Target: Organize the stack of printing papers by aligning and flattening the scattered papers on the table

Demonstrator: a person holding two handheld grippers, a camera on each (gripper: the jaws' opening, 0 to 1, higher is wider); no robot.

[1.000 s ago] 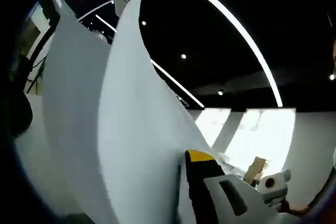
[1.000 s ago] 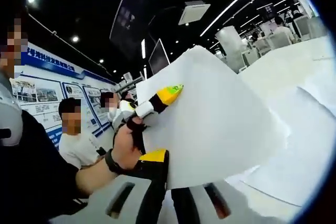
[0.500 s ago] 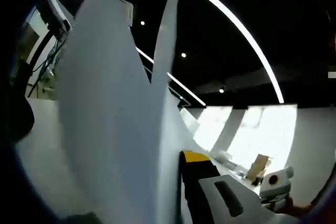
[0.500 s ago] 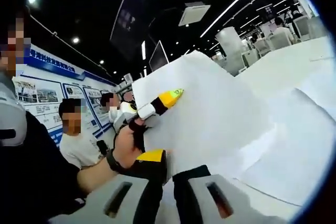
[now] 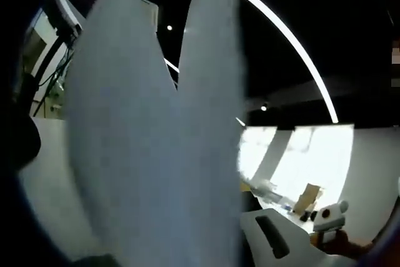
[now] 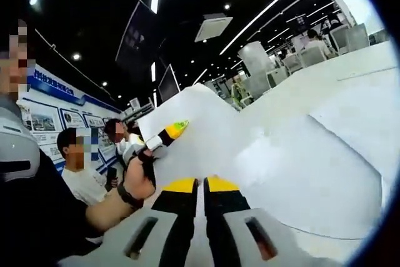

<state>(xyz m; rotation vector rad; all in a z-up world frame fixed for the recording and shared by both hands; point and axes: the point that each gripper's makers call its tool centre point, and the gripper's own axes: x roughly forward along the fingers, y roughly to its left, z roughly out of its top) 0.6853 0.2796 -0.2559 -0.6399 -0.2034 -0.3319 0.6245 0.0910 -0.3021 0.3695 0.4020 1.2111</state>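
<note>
— Where seen through the right gripper view: right gripper (image 6: pixel 200 186) rising from 6 o'clock, yellow-tipped jaws pressed together on the near edge of the printing papers (image 6: pixel 275 154). Pinching the sheets, then?

— Looks so; only a thin white sliver between the tips. Papers spreading from centre out toward 3 o'clock, curled, one corner lifted up near 11 o'clock above the white table (image 6: pixel 325 79).

— And the other tool?

— Left gripper (image 6: pixel 170 130) at 9 o'clock of centre in that same view, held in a person's hand (image 6: pixel 139 182), yellow tip lying against the raised paper edge. Can't tell whether open or clamped from there.

— From the left gripper view?

— Two tall, blurred sheets of the printing papers (image 5: pixel 156 154) standing upright, covering 9 through 12 o'clock and the middle. Own jaws mostly hidden behind them; just a white body part at 5 o'clock. State of those jaws: cannot tell.

— Anything else?

— Bright ceiling light strip (image 5: pixel 294 48) arcing from 12 toward 3 o'clock. Seated people (image 6: pixel 78 167) at 8 o'clock in the right gripper view, before a blue-topped wall display (image 6: pixel 56 95).
</note>
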